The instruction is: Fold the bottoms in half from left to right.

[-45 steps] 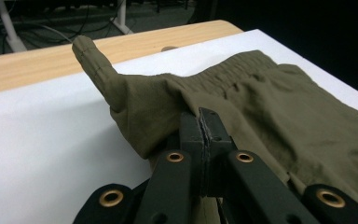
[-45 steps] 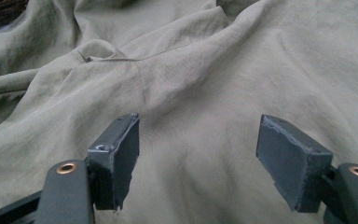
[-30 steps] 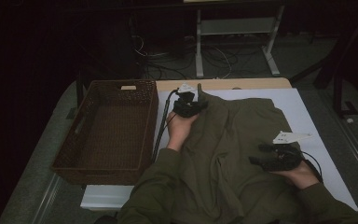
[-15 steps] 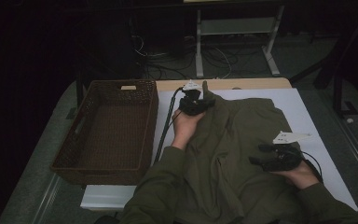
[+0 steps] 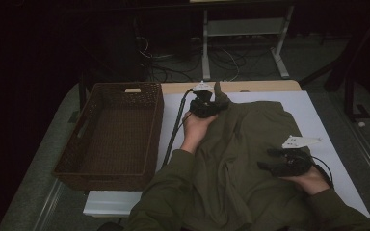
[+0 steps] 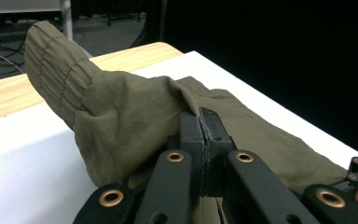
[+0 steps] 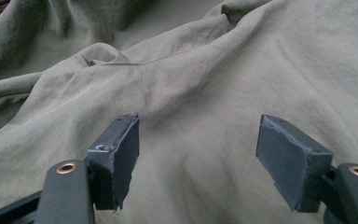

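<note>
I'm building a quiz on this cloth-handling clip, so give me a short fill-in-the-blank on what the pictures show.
1. The left hand-held gripper is shut on the olive ____ of the garment.
2. The right hand-held gripper hangs over the garment with its jaws ____.
3. The brown wicker basket stands to the ____ of the garment in the high view.
4. The garment lies on a ____ table top.

Missing words: cuff; open; left; white

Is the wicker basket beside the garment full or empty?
Empty: the high view shows the basket with a bare woven floor, while the olive garment lies outside it on the white table.
</note>
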Demonstrator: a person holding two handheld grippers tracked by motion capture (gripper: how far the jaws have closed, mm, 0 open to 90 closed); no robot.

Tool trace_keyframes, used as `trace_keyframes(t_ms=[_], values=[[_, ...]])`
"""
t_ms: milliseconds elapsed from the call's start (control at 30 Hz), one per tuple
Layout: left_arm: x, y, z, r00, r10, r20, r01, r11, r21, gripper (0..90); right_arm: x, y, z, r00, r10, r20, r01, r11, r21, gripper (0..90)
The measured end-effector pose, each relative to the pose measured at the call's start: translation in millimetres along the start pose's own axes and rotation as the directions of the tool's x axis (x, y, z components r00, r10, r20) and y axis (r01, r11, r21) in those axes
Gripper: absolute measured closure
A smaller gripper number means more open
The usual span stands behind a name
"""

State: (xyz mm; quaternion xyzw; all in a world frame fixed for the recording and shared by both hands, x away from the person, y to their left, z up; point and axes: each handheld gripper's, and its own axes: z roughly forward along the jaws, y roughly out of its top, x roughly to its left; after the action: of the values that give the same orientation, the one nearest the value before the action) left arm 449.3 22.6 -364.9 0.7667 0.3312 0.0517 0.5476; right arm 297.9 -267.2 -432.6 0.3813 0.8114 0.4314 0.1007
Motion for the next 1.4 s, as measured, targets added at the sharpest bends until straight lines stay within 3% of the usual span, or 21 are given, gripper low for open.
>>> trace_keyframes(t_ms=[200,667,833,1400], values=[[-5.1,3.6,4.8,0.9988,-0.006,0.049,0.006,1.0000,0.000,88.7,0.2,0.1,0.1,1.0000,0.000,0.002,0.000,1.000,-0.004,29.7],[-15.3,13.2,18.1,0.9950,-0.007,0.100,0.007,1.0000,0.001,88.7,0.1,0.1,0.2,1.0000,-0.003,0.000,0.003,1.000,-0.010,29.6],[-20.9,14.9,26.5,0.9905,-0.022,0.136,0.023,0.9997,-0.003,88.7,-0.3,-0.2,-1.5,1.0000,0.000,0.001,0.000,1.000,-0.014,29.6],[-41.8,14.7,55.0,0.9788,-0.012,0.205,0.010,0.9999,0.011,88.7,-0.6,0.1,-1.1,1.0000,0.003,-0.007,-0.004,1.000,-0.020,29.6]])
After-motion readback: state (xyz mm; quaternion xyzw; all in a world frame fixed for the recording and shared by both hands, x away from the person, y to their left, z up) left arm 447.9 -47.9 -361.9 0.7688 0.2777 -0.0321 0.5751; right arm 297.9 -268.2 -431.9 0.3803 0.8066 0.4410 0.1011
